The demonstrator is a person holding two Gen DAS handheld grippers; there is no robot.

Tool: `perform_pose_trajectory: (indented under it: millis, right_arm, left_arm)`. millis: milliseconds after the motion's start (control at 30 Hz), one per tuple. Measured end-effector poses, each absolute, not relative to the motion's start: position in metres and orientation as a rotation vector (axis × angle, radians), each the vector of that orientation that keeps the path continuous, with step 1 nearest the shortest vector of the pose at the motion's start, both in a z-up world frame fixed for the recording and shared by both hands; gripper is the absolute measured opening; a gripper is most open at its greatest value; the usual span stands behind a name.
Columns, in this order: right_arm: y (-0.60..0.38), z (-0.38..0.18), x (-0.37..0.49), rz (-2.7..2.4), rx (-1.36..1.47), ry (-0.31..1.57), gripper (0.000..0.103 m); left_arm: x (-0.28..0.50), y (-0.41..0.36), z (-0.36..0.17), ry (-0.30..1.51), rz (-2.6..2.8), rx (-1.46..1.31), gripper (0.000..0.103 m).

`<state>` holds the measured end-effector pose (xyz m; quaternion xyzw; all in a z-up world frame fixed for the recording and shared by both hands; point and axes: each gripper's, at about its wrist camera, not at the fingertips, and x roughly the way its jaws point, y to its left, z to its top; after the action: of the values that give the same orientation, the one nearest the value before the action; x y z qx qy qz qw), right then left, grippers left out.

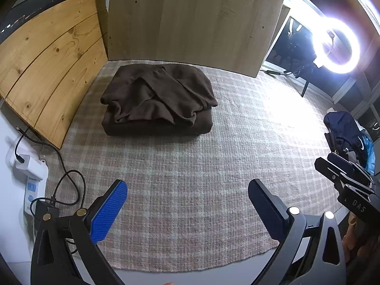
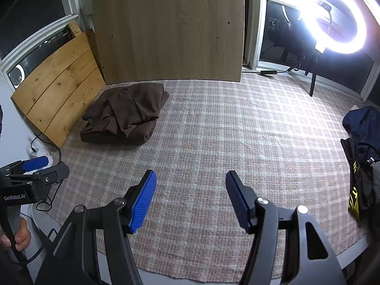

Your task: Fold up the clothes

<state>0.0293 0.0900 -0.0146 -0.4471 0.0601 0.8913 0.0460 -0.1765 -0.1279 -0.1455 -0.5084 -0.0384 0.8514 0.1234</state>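
Above the checked rug [image 1: 190,190], we hold both grippers, left [image 1: 187,204] and right [image 2: 191,197], jaws apart and empty; folded brown garment [image 1: 158,99] lies beyond.

dark clothes pile [image 2: 361,142] cut off by right edge, ring light [image 2: 337,16] overexposed

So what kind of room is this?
Probably a room at home, rigged for filming: a checked rug on the floor, dark windows behind, a ring light on a stand, folded brown clothes.
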Motion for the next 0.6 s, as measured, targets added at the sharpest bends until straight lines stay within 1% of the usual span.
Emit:
perform_pose_trajectory:
  millis: [367,600]
  right_arm:
    - [0.094,-0.020,0.024,2.708,-1.376,0.200,0.060]
    - [0.100,-0.028,0.019,2.682,-1.407,0.225,0.060]
  left_arm:
    - [-0.182,-0.125,-0.144,-0.078,2.506,-1.444,0.102]
    - [-0.189,-0.132,-0.150,-0.165,2.492,-1.500,0.102]
